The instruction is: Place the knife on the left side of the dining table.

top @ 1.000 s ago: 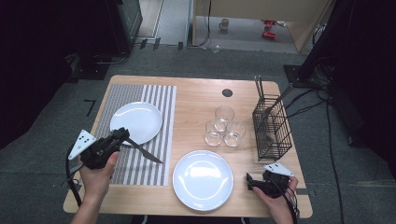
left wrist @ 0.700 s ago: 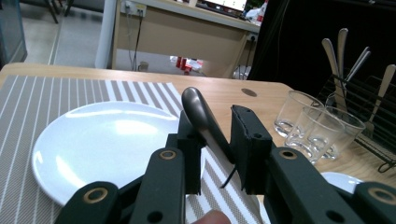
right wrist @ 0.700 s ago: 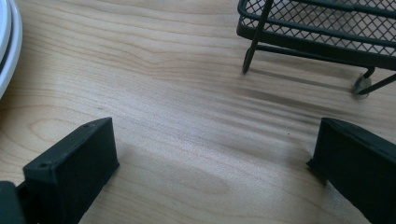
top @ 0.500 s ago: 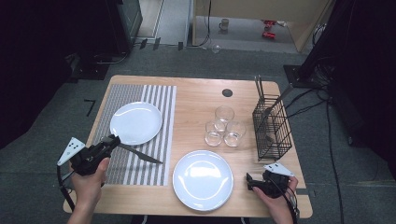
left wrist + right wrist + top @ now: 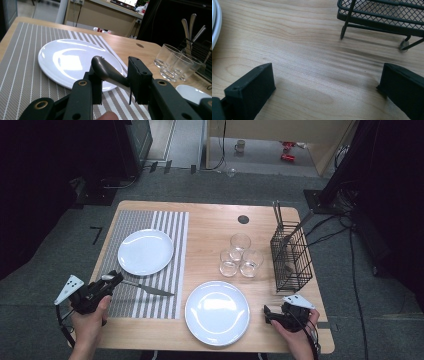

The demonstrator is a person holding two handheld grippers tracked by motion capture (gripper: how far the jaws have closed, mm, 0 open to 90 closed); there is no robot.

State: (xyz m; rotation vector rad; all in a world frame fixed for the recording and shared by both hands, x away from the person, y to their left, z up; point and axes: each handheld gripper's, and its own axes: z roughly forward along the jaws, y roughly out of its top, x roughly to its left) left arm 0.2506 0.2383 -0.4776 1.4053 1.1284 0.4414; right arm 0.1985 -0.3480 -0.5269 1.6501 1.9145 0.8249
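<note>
A table knife [image 5: 150, 290] lies across the striped placemat [image 5: 170, 225] with its blade pointing right. My left gripper [image 5: 114, 279] is at the mat's near left corner, shut on the end of the knife's silver handle [image 5: 105, 71]. In the left gripper view the handle crosses slantwise between the two jaws of the left gripper [image 5: 115, 72], with a white plate [image 5: 65, 61] just beyond. My right gripper [image 5: 272, 314] rests low over the table's near right corner; in its own view the right gripper [image 5: 324, 95] stands open with bare wood between the fingers.
One white plate [image 5: 145, 251] sits on the mat and a second plate [image 5: 217, 312] lies at the front middle. Three glasses [image 5: 240, 256] stand together at centre. A black wire basket [image 5: 291, 257] with cutlery stands at the right, close ahead of the right gripper.
My left hand has drawn back to the left and toward the near edge, so more of the knife shows; the blade tip stays in place. The right gripper has not moved.
</note>
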